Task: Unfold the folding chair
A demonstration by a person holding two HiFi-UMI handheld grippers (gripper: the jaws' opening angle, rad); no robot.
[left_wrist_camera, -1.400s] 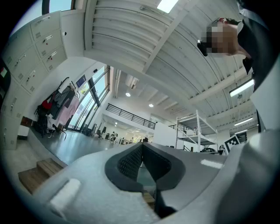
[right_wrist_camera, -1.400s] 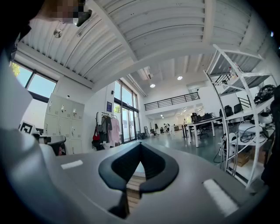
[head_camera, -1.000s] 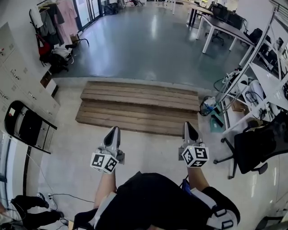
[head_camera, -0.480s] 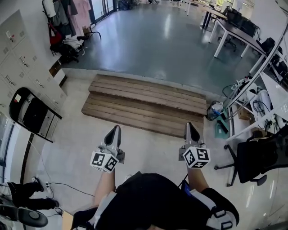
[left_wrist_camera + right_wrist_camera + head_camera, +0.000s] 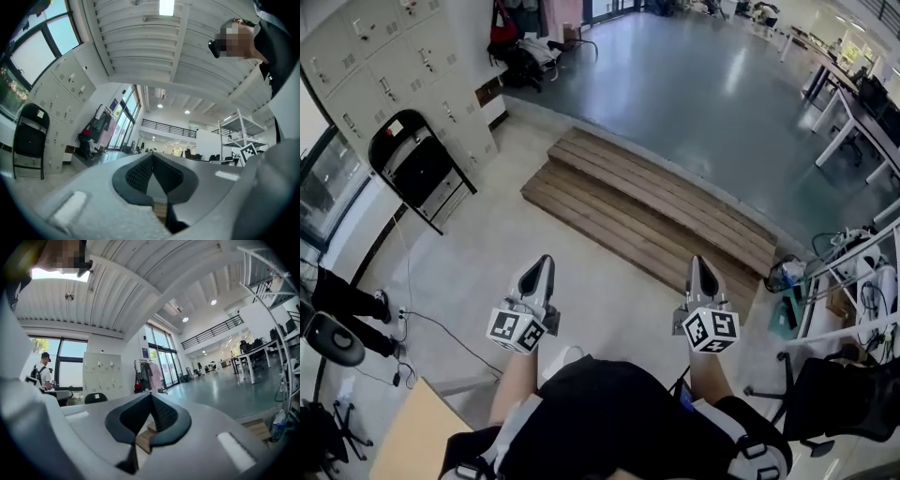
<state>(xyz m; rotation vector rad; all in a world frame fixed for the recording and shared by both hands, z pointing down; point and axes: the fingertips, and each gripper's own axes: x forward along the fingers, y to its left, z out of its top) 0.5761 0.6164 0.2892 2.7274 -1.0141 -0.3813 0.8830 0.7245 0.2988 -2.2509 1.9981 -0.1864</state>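
Both grippers are out in front of the person, and both are pinched shut on nothing. The left gripper has its jaws together, and the right gripper matches it. The folding chair is well apart from them at the far left, black, folded flat and leaning upright against the grey lockers. Open pale floor runs from the left gripper to the chair, crossed only by a thin cable. Ahead, the edge of the low wooden platform cuts diagonally, with wide glossy floor beyond it. A tan desk corner sits close at the person's left, and an office chair is at the right. The left gripper view shows the chair's full height at its left edge. The right gripper view shows only its rounded top, plus a person with a backpack by the window.
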